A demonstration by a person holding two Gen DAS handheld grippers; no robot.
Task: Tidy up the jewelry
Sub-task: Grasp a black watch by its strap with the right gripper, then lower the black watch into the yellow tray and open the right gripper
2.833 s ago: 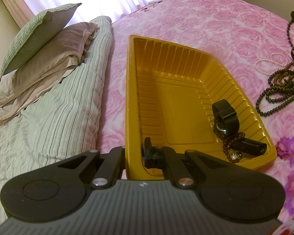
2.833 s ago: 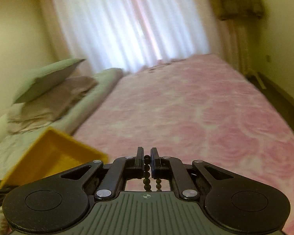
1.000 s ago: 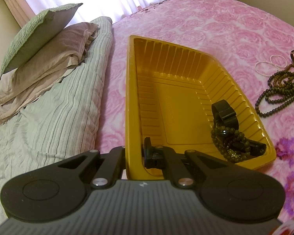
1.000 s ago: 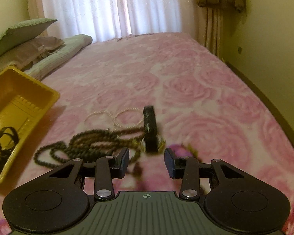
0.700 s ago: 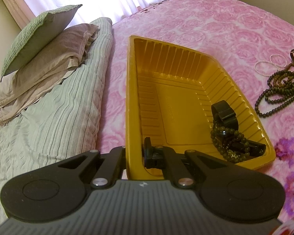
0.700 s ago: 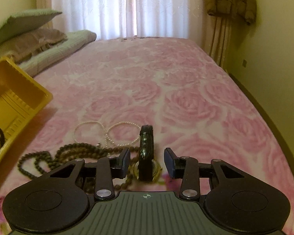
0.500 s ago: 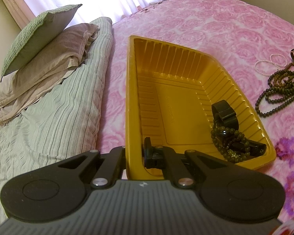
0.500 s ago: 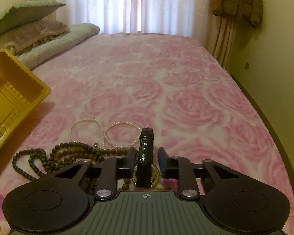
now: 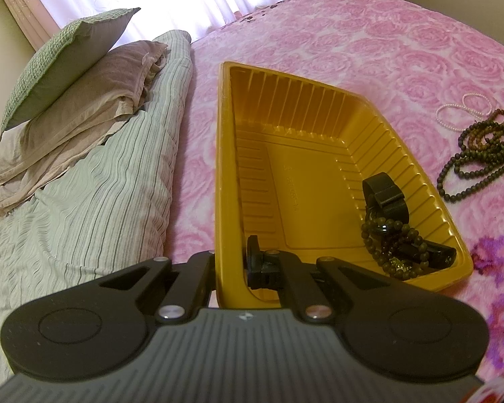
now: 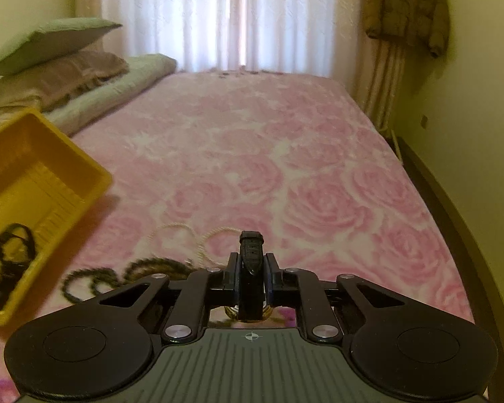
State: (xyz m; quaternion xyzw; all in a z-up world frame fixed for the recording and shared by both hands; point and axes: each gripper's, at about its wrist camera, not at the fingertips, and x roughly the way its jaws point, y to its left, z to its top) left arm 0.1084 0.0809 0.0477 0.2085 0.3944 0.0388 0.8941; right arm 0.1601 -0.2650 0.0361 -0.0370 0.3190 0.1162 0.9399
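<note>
Daylight glares through the curtains (image 10: 238, 16); right view is motion-blurred, perhaps dim, with curved fisheye edges.

You are working in a home bedroom: a bed under a pink rose-patterned bedspread (image 10: 285, 168), a green pillow (image 9: 64, 63) stacked on a mauve one (image 9: 94, 100) over a folded striped quilt (image 9: 94, 208), sheer white curtains (image 10: 218, 16) across the window, and a brown jacket (image 10: 406, 10) hanging in the corner.
</note>
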